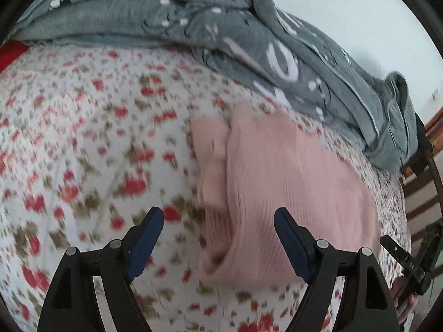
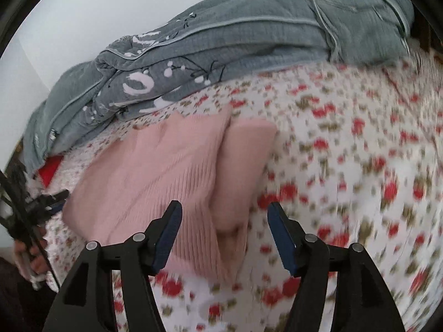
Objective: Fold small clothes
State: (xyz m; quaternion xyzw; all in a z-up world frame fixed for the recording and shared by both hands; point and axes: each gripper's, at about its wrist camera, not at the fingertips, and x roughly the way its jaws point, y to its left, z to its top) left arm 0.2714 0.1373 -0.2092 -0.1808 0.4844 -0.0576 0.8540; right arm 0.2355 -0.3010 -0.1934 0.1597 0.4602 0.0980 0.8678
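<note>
Folded pink garment lying on the bed.

The pink garment (image 1: 279,182) rests on the floral bedsheet (image 1: 83,138), near a grey quilt (image 2: 221,44). The left gripper (image 1: 218,238) and the right gripper (image 2: 224,232) both hover spread wide, pinching nothing.

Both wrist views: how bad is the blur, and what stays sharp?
Left wrist view: floral bedsheet and pink garment are motion-smeared, the open left tool stays crisp, and fisheye bends the grey quilt. Right wrist view: sheet streaked most toward the right, garment ribbing softened, right tool sharp. Lighting is even, without glare.
</note>
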